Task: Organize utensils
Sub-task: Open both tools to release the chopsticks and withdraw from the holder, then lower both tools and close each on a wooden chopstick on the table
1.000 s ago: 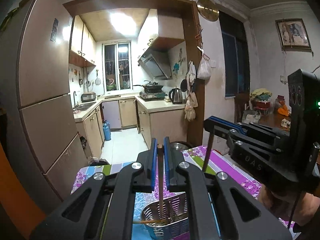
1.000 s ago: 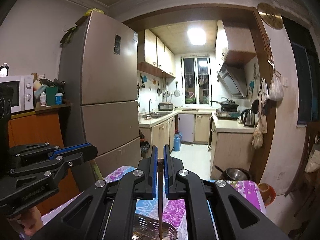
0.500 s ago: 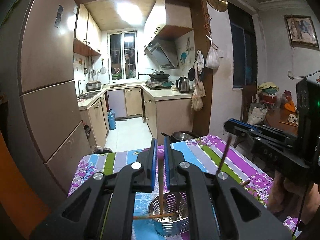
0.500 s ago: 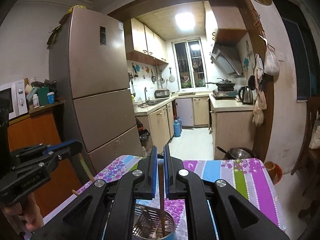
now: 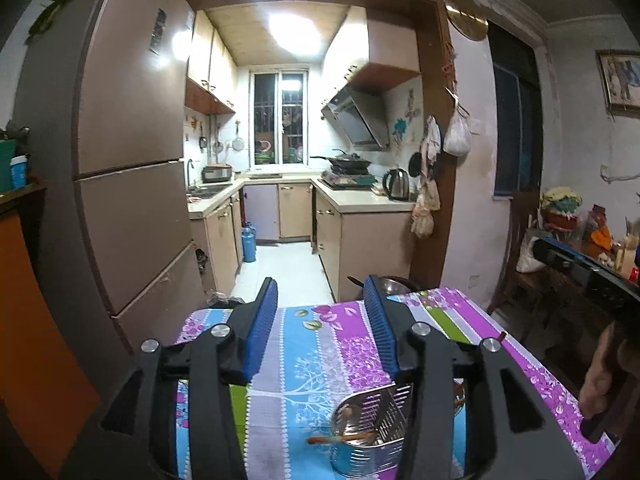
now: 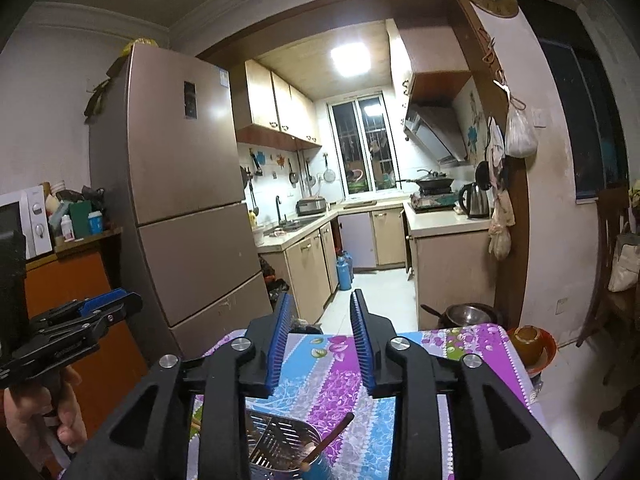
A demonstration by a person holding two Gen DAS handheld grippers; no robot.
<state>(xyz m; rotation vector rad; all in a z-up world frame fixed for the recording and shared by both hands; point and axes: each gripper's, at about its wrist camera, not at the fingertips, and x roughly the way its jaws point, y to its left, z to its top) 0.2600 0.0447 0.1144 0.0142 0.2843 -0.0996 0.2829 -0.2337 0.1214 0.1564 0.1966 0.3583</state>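
Your worktop (image 5: 320, 344) is one flat surface under a glossy cloth printed in purple, blue, green and grey stripes with flowers and leaves. On it stands one utensil holder (image 5: 372, 436) — a round can of shiny metal with a perforated, slotted upper wall and a blue lower band (image 6: 320, 468) in the right wrist view.

Beyond the holder and above it, your left hand-held gripper (image 5: 320, 320) has its two black jaws spread wide, ribbed blue pads facing each other with nothing between them. Your right hand-held gripper (image 6: 320, 320) is likewise spread and empty, directly above the holder.

Inside the holder you have at least two slim brown wooden chopsticks: one chopstick (image 5: 340, 437) lies across the rim in the left wrist view, another stick (image 6: 328, 438) leans tilted against the rim in the right wrist view. Whether more lie deeper in the holder you cannot tell.
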